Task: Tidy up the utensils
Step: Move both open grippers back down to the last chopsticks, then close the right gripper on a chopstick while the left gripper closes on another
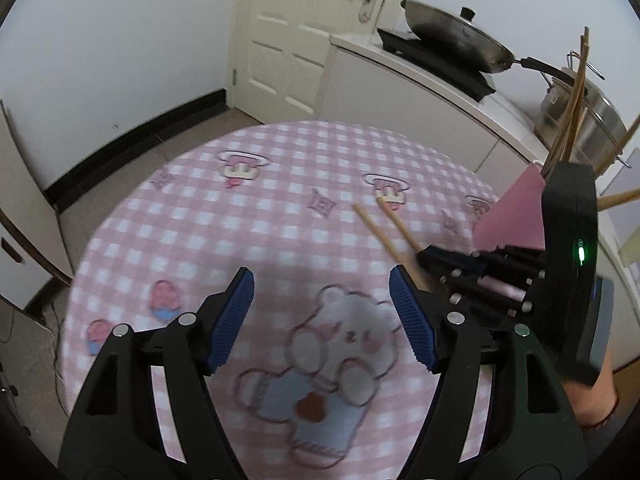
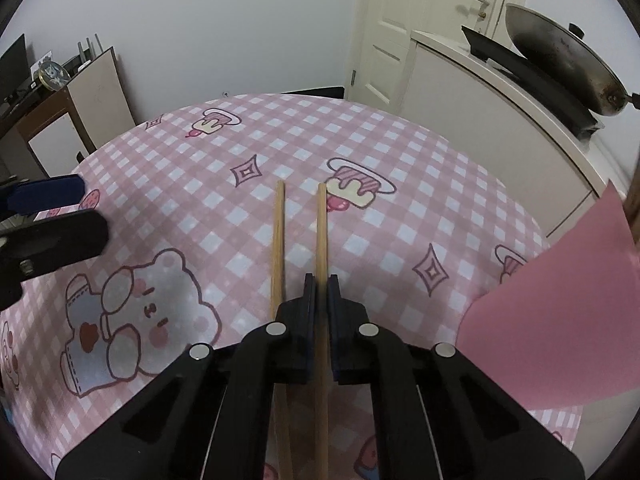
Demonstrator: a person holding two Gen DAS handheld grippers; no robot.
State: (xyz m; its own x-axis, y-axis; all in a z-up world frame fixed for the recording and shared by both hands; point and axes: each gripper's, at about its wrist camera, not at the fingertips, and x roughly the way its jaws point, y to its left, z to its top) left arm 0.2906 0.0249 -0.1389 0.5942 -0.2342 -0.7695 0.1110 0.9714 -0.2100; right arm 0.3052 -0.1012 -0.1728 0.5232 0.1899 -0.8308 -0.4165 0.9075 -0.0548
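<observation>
your right gripper (image 2: 320,280) pinches one of two pale wooden chopsticks (image 2: 321,232), thin, straight and square-tipped; the other (image 2: 277,240) lies just left of its jaws, over the pink checked tabletop (image 2: 400,216). your left gripper (image 1: 322,308) hangs spread, empty.

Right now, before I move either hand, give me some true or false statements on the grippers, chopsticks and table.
1. The right gripper is shut on a chopstick. True.
2. The left gripper holds a chopstick. False: it is open, with nothing between its pads.
3. Another chopstick lies left of the right gripper's jaws, outside them. True.
4. The tablecloth is plain blue. False: pink check with cartoons.
</observation>
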